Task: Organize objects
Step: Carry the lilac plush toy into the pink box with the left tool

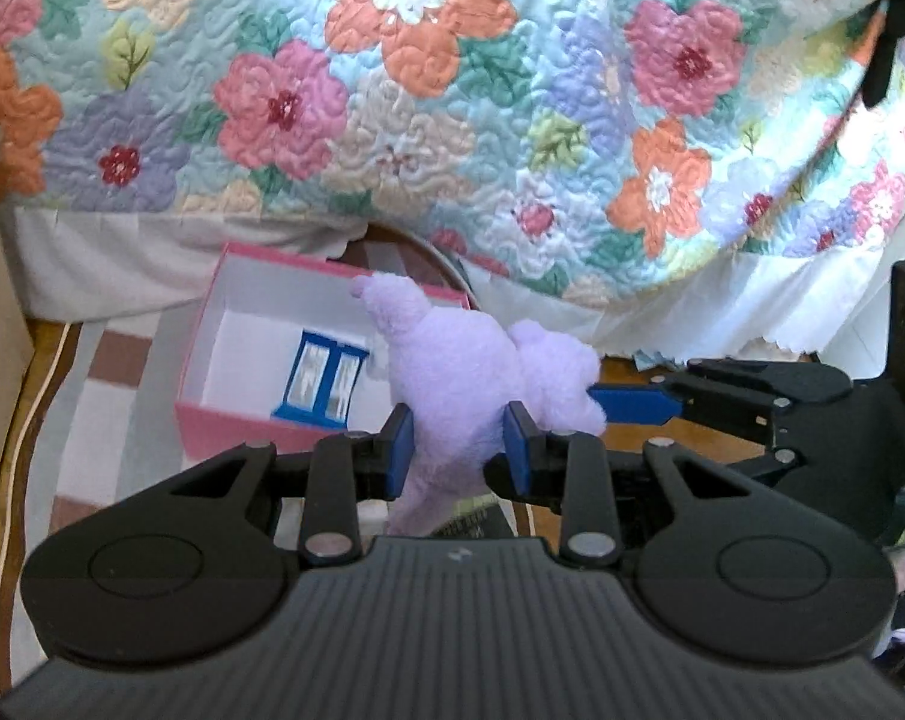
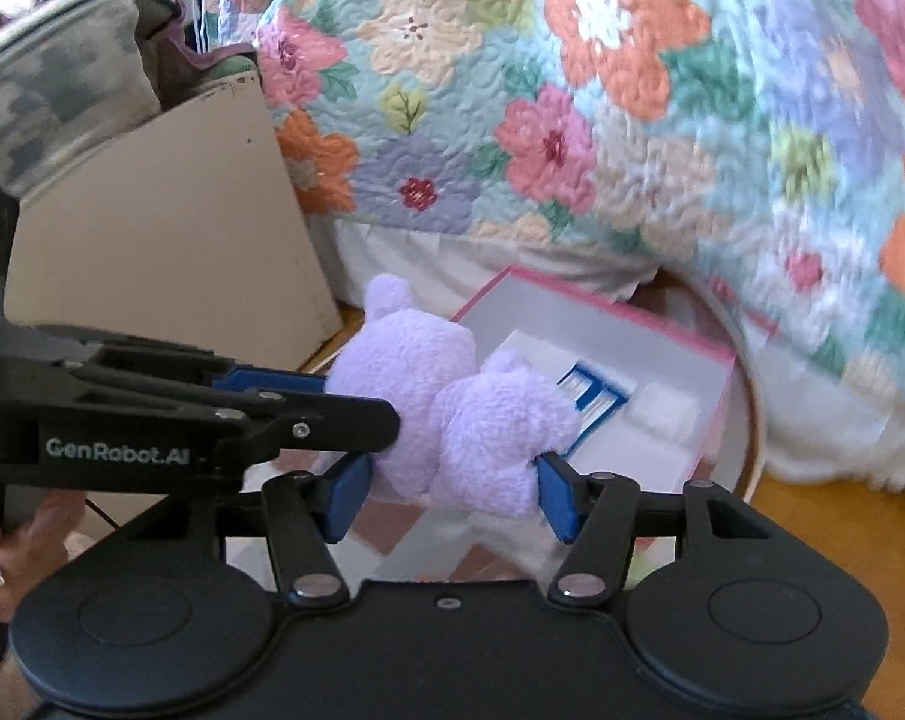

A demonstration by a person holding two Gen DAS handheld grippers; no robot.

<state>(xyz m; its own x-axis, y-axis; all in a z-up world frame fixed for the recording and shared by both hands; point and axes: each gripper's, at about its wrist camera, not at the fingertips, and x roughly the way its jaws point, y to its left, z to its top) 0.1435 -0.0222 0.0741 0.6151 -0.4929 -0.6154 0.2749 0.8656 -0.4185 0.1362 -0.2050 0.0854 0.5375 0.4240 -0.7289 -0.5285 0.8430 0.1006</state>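
Observation:
A lilac plush toy (image 1: 464, 372) hangs in the air over the near edge of an open pink box (image 1: 236, 429). My left gripper (image 1: 458, 450) is shut on the toy's lower part, with its blue pads pressed into the fur on both sides. My right gripper (image 2: 452, 495) holds the same plush toy (image 2: 452, 420) from the other side, and its pads touch the fur. In the left wrist view one of the right gripper's fingers (image 1: 629, 405) reaches in from the right. In the right wrist view the left gripper's fingers (image 2: 332, 420) come in from the left.
The pink box (image 2: 713, 360) has a white inside and holds a blue windowed pack (image 1: 323, 381) and a white pad (image 2: 662, 411). It sits on a striped rug (image 1: 110, 372) over a wooden floor. A floral quilt (image 1: 416, 90) hangs behind. A beige board (image 2: 170, 228) stands at the left.

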